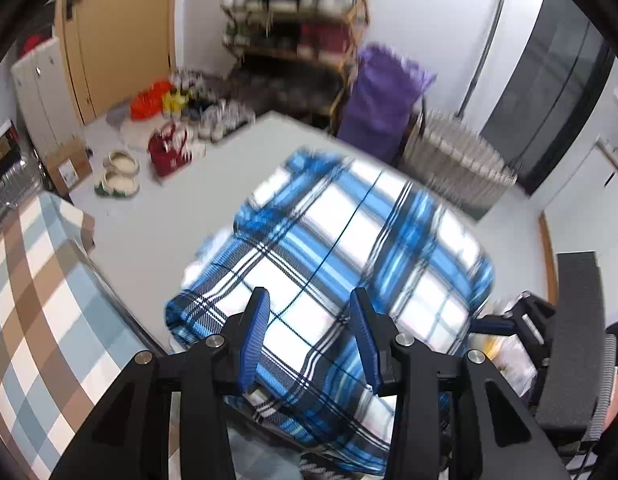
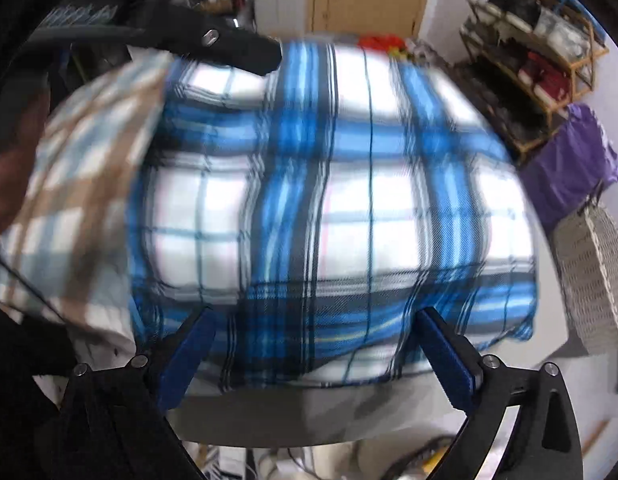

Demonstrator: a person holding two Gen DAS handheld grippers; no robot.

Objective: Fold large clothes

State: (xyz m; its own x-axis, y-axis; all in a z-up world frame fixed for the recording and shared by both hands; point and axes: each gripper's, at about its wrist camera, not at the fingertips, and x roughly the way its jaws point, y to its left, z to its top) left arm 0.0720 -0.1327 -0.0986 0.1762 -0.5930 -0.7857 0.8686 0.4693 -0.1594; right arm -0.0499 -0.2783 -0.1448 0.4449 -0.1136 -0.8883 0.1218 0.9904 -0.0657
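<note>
The blue plaid garment [image 1: 333, 248] lies folded into a thick rectangular bundle on the grey desk [image 1: 181, 200], filling the middle of both wrist views. In the left wrist view a brown-and-white checked cloth [image 1: 41, 280] lies at nine o'clock of it, touching or just beside it.

The left gripper [image 1: 309, 320] hangs over the near edge of the bundle, jaws partly open, nothing pinched between the blue pads. The right gripper [image 2: 313, 344] looks down on the bundle's near side from another edge, jaws spread wide, one on each side of a broad stretch of that edge, and gripping nothing. Both views are smeared, so contact is hard to call.

My read: the fold looks nearly complete, and the job now is either one last fold or a tidy-up. To do it well, each gripper should bite all layers at a corner, not just the top one. Lift both together, keep the edge taut, and lay it flat. The danger is loose inner layers sliding out, or snagging the checked cloth.
</note>
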